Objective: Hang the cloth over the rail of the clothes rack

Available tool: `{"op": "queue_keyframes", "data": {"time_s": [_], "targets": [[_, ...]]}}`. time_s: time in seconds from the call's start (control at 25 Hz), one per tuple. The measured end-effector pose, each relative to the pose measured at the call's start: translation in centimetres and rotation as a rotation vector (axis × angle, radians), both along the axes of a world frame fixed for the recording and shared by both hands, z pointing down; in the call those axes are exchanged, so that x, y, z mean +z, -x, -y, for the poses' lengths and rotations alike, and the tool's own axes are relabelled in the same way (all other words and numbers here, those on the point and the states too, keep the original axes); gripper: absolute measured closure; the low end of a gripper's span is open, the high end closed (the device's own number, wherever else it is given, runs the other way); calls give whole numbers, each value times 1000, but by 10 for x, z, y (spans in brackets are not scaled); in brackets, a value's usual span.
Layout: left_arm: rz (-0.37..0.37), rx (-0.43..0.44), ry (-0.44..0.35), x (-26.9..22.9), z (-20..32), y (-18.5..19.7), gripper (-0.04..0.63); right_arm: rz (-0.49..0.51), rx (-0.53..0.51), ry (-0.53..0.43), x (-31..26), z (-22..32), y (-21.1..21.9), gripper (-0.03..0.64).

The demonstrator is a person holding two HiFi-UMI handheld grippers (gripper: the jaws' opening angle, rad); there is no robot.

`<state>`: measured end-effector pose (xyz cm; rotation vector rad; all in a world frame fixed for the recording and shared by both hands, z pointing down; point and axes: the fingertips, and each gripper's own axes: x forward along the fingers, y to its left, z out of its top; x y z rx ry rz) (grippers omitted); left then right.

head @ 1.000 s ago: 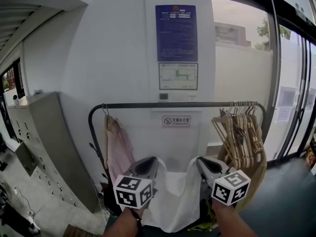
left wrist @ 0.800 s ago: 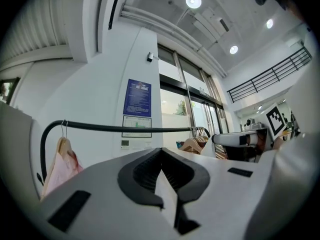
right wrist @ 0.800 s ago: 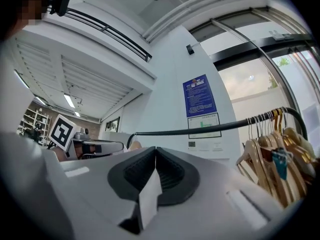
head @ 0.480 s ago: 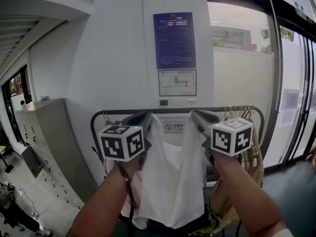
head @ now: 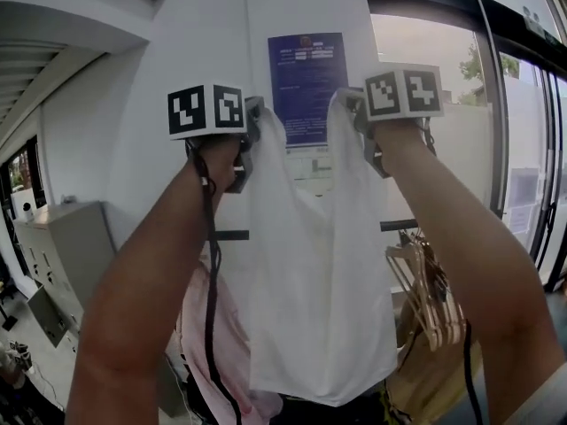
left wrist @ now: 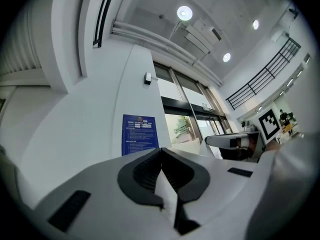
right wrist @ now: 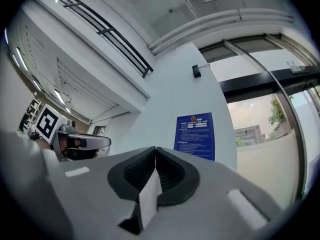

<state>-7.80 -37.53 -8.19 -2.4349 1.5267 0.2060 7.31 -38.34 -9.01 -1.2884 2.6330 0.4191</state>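
The white cloth [head: 319,282] hangs in the air in front of the person, stretched between two raised grippers, its top edge sagging in a shallow dip between them and the rest falling straight down in loose folds. It looks thin, light and quite limp, the sort of fabric that bears no shape of its own and will drape wherever it is laid. I'd judge it neither slippery nor delicate, though it could slide off a smooth bar if more hangs on one side than the other.

At the cloth's 11 o'clock corner the left gripper [head: 251,131] is clamped tight on the fabric, and a white fold shows pinched between its dark pads. At 1 o'clock the right gripper [head: 353,113] is closed on the other top corner in the same way. Those two corners seem the right places to hold it, since they keep the sheet spread wide.

The rail [head: 232,235] of the rack runs behind the cloth, showing at 9 o'clock and again at 3 o'clock, well below the held edge. A pink garment [head: 226,352] hangs at 7 o'clock and a bunch of wooden hangers [head: 427,290] at 4 o'clock, so the free stretch of bar lies between them. On the wall at 12 o'clock is a blue notice [head: 306,78].
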Motion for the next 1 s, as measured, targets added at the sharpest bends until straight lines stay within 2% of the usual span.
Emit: {"op": "queue_keyframes", "data": {"time_s": [0.2,0.36,0.48,0.68,0.88,1.0], "targets": [[-3,-13,-41,-69,92,24,589,8,121,-31,-63,90,8,610],[-5,-27,-9,-68,179,36,589,-33,210,-19,-64,166,20,611],[-29,-40,34,-40,244,38,589,-76,263,29,-30,235,21,611],[-19,-101,113,39,340,35,589,-118,293,162,61,335,13,609],[-12,-141,230,117,395,31,588,-138,279,255,137,382,9,609],[-16,-138,240,134,407,28,588,-147,266,276,151,391,9,606]]}}
